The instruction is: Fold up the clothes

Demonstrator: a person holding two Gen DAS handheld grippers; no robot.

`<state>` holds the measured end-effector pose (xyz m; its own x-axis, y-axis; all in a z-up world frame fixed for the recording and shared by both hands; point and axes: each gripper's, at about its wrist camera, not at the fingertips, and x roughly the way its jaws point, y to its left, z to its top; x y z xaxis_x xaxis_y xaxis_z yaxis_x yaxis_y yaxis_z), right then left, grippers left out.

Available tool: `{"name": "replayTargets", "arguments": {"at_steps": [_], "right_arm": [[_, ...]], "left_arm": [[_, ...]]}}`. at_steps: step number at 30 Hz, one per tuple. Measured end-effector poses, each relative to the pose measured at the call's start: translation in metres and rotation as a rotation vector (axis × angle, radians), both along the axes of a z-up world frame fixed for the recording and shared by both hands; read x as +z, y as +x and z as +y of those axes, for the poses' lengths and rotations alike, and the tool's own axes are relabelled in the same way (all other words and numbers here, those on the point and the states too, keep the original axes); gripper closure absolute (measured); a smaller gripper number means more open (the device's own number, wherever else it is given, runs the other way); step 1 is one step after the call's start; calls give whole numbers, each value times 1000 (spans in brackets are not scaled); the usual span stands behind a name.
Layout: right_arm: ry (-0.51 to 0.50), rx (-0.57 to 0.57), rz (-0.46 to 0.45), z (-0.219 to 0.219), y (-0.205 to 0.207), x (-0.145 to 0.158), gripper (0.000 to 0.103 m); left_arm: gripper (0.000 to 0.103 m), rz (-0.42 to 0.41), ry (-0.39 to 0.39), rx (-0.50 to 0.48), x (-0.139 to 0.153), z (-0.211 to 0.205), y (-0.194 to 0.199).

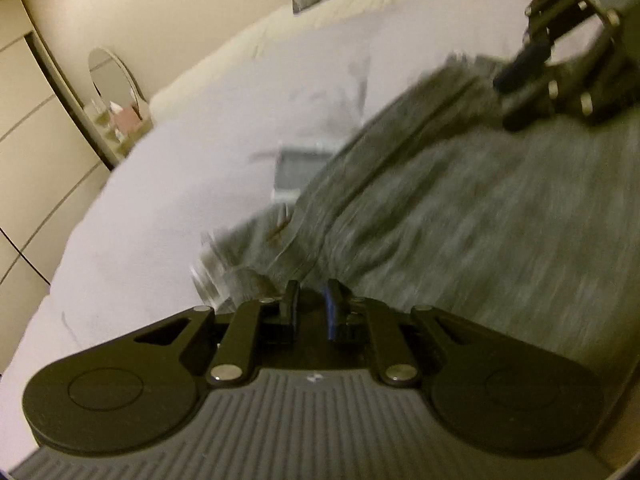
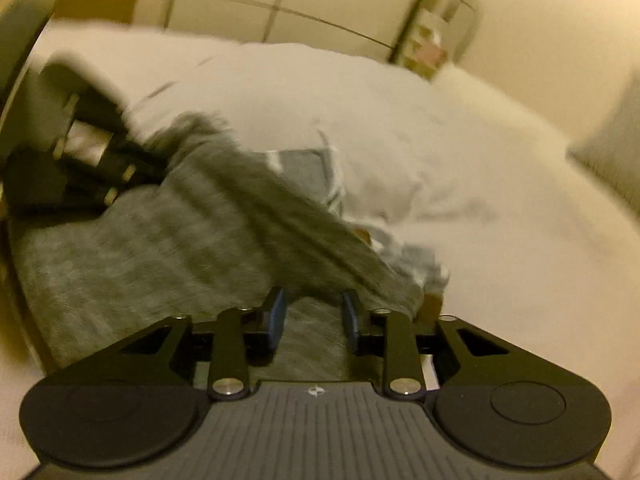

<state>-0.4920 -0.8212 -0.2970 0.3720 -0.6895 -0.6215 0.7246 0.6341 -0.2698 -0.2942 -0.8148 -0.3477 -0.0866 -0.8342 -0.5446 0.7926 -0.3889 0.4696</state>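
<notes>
Both frames motion-blurred. Left gripper pinches the edge of a grey garment on a white bed. Right gripper jaws stand apart, grey cloth between them; grip uncertain.

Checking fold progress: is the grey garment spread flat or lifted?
Lifted, partly. The grey garment rises off the white bed in a ridge between the left gripper and right gripper.

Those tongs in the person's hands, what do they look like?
Both tongs, left and right, are matte black linkages with silver pivot bolts, round side discs and a ribbed grey body bearing a small white emblem. The fingers carry blue pads.
</notes>
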Motion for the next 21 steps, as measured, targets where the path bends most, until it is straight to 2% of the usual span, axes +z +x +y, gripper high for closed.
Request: {"name": "replayTargets", "arguments": {"at_steps": [1, 2, 4, 6, 7, 10, 13, 18, 20, 21], "right_arm": [[30, -19, -48, -7, -7, -1, 64], [24, -24, -57, -8, -9, 2, 64], [-13, -38, -54, -5, -13, 9, 64], [-51, -76, -72, 4, -20, 21, 65], [-76, -100, -95, 12, -25, 28, 65], [-113, -122, -182, 46, -40, 41, 65], [-135, -107, -242, 86, -46, 44, 65], [-58, -110, -201, 103, -47, 12, 65], [-46, -139, -217, 104, -55, 14, 65], [-50, -152, -229, 110, -58, 19, 60]], "left_arm": [[93, 20, 1, 7, -1, 0, 3], [93, 31, 2, 15, 1, 2, 6], [93, 42, -3, 34, 7, 9, 12], [88, 50, -25, 68, 15, 23, 17], [85, 62, -44, 86, 21, 34, 20], [85, 118, -89, 93, 36, 77, 23], [81, 139, -83, 80, 33, 114, 15], [83, 124, -37, 107, 9, 133, 4], [83, 153, -30, 142, 17, 137, 2], [81, 177, -31, 161, 23, 141, 3]]}}
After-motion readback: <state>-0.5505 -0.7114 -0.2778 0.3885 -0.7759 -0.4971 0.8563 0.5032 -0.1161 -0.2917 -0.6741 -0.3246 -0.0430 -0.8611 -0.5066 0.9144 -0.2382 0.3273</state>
